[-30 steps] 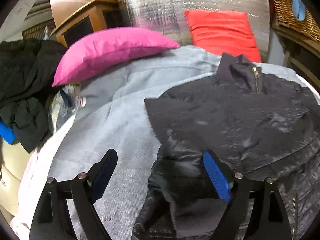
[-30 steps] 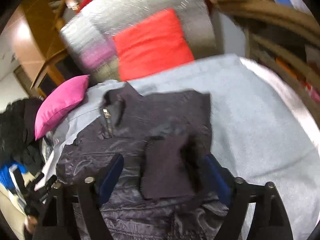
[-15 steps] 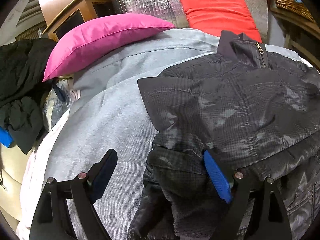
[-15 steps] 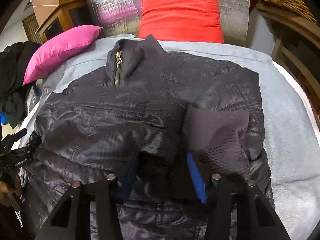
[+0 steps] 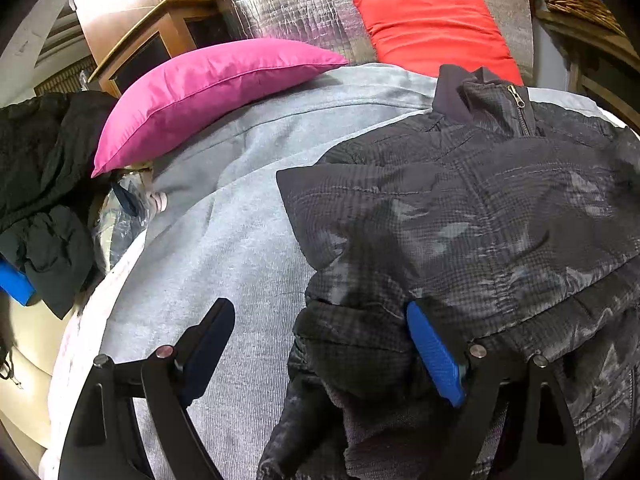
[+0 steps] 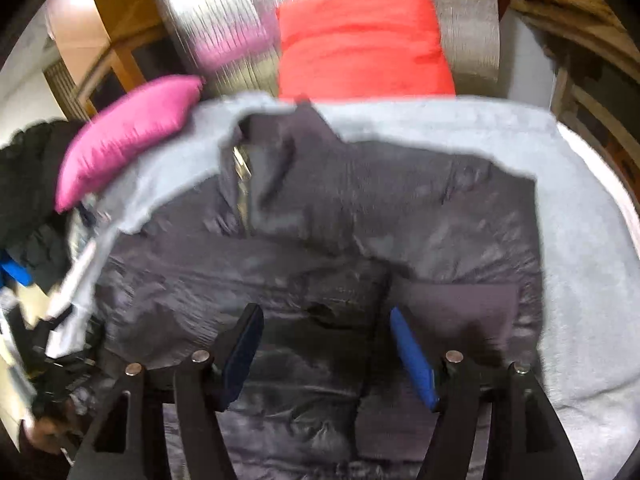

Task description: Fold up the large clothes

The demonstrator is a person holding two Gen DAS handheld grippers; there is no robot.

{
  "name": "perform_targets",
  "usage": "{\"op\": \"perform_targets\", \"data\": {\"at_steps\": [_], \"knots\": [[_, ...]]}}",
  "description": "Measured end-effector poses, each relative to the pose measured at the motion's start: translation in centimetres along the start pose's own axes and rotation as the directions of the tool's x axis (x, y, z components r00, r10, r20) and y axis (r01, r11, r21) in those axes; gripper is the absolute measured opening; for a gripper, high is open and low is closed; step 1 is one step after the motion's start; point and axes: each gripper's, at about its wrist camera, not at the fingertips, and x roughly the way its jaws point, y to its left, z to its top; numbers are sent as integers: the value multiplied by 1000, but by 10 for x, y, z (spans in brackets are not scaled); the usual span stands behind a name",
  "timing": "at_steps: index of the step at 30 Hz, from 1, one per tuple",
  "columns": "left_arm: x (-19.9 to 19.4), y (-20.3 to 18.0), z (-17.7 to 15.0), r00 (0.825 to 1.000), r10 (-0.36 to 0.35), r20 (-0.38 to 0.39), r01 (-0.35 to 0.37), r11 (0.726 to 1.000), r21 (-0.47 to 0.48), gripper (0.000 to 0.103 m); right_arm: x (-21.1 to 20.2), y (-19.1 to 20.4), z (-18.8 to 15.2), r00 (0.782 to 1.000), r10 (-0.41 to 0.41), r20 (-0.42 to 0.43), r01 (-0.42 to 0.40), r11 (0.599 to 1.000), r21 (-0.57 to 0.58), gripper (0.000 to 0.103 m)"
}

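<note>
The jaws of the left gripper [image 5: 320, 356] stand wide apart with nothing pinched: the left finger hangs over bare grey blanket [image 5: 224, 248], the blue-padded right one is tucked against the folded edge of the jacket [image 5: 460, 216], probably to steady or square that side. The jaws of the right gripper [image 6: 324, 352] have just been opening; they are parted over the jacket's lower front [image 6: 304, 280], fabric lying under and between them but no pad pressing on it, which reads as a sleeve having been let go.

That sleeve's knit cuff [image 6: 460, 308] lies flat across the chest just to the right of the blue pad, so the side is turned inward to narrow the garment. The jacket lies front-up on the bed, collar and zip [image 5: 516, 108] pointing toward the headboard, spread flat so folds can be laid over it.

Beyond the collar, a pink pillow [image 5: 208, 96] and a red pillow [image 5: 436, 28] sit clear of the work. A heap of dark clothes [image 5: 40, 184] waits off the bed's left side, likely the next items.
</note>
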Motion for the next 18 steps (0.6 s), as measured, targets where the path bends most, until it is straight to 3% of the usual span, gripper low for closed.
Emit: {"op": "perform_targets", "data": {"at_steps": [5,14,18], "knots": [[-1,-1,-1,1000,3,5,-3,1000,8,88,12,0,-8,999,-32,6,33,999,-28,70],[-3,0,0,1000,-2,2,2,1000,7,88,-39,-13,-17,998,-30,55,30,1000,-3,70],[0,-1,0,1000,-10,-6,10,1000,6,88,-32,-21,-32,998,-54,18,53,999,9,69]]}}
